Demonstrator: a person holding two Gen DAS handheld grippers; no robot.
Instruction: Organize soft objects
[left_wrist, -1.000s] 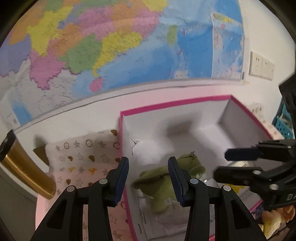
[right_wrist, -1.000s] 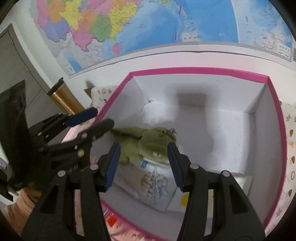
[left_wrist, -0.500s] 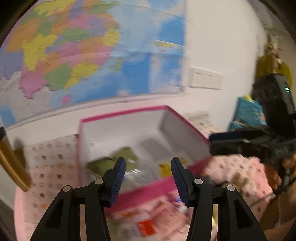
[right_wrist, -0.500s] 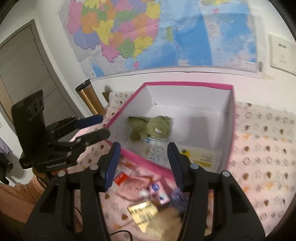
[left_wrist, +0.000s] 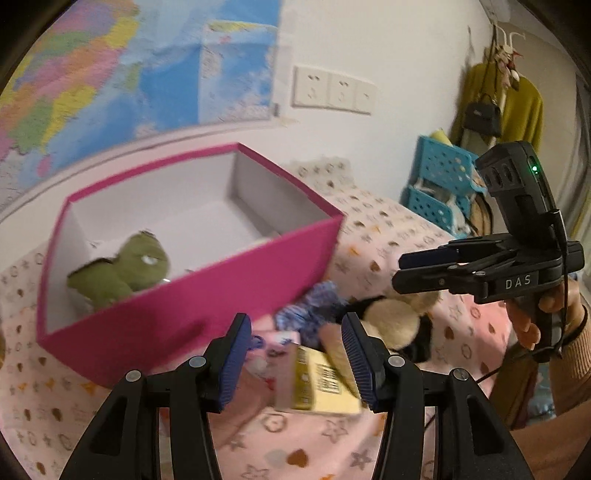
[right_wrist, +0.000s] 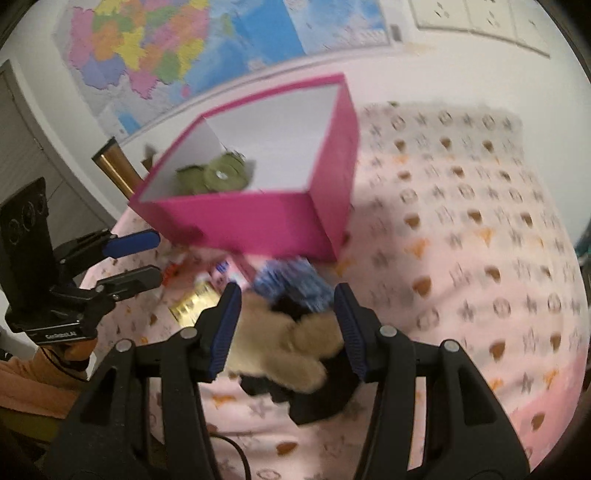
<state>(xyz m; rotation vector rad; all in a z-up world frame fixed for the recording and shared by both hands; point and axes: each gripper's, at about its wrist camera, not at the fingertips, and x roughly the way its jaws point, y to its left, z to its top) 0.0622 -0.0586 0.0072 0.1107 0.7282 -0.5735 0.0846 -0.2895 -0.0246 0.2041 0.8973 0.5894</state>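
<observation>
A pink box with a white inside holds a green plush toy; both show in the right wrist view too, the box and the toy. In front of the box lie a tan and black plush, a blue knitted item and a yellow packet. My left gripper is open and empty above the packet. My right gripper is open and empty above the tan plush. Each gripper shows in the other's view: the right, the left.
A pink patterned cloth covers the surface. A gold cylinder stands left of the box. Blue plastic crates and hanging clothes are at the right. A map hangs on the wall behind.
Both grippers have pulled back out of the box and down toward the pile in front of it. The green plush stays in the box. Both stay open.
</observation>
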